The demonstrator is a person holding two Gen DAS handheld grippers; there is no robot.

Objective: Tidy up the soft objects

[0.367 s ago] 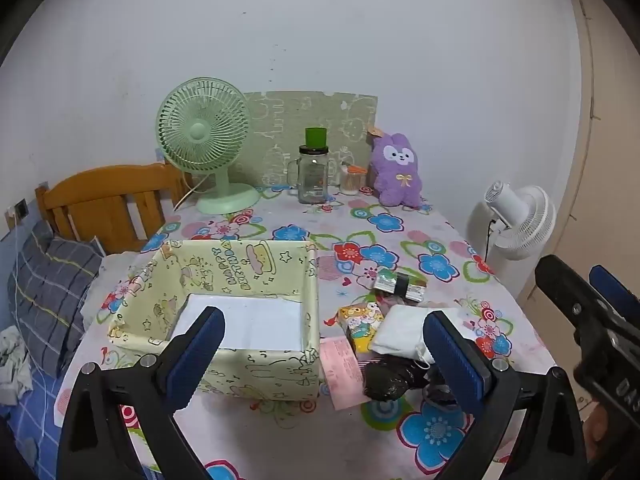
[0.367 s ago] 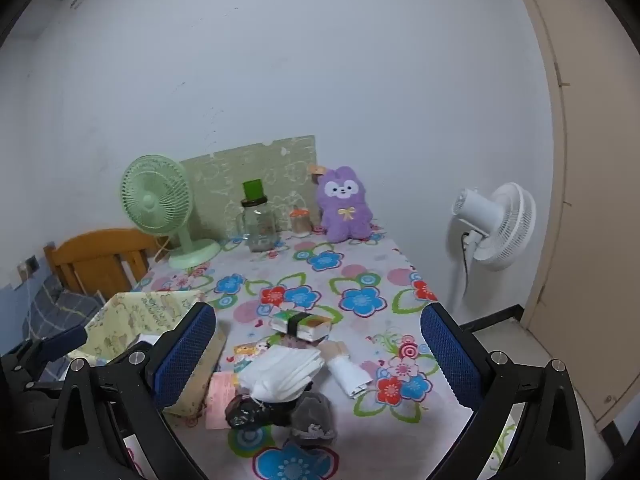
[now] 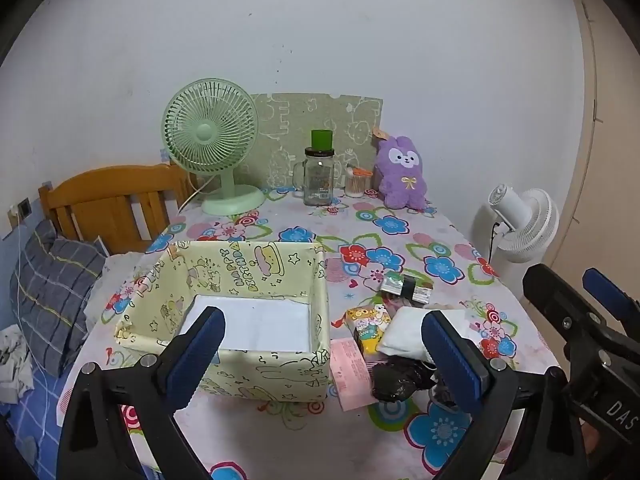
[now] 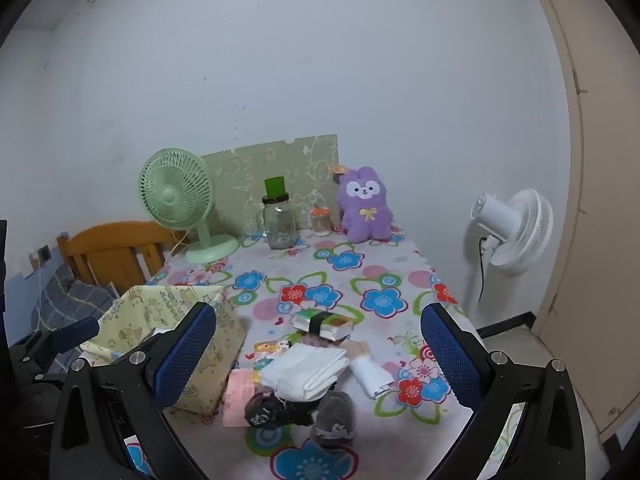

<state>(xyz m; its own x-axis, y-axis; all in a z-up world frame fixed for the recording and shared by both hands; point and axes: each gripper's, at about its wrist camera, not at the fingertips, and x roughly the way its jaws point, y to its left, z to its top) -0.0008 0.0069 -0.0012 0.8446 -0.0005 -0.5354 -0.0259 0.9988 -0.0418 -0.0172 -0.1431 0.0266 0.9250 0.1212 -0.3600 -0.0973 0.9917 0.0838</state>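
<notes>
A yellow cartoon-print fabric box [image 3: 256, 376] [image 4: 208, 364] stands open on the flowered table, with only a white bottom panel [image 3: 256, 322] inside. Right of it lies a pile of soft things: a folded white cloth [image 4: 308, 368] [image 3: 404, 334], a dark crumpled item [image 4: 268, 412] [image 3: 396, 378], a grey sock [image 4: 334, 416], a white rolled sock [image 4: 370, 372], a yellow packet [image 3: 368, 328], a pink packet [image 3: 352, 374] and a banded bundle [image 4: 324, 322] [image 3: 406, 288]. My left gripper [image 3: 320, 356] is open and empty before the box. My right gripper [image 4: 318, 356] is open and empty above the pile.
At the table's back stand a green desk fan [image 3: 212, 144], a glass jar with green cap [image 3: 318, 174], a small jar [image 3: 356, 184], a purple plush [image 3: 402, 176] and a green board [image 3: 316, 120]. A wooden headboard [image 3: 108, 200] and pillow [image 3: 52, 288] are left; a white fan [image 4: 508, 232] stands right.
</notes>
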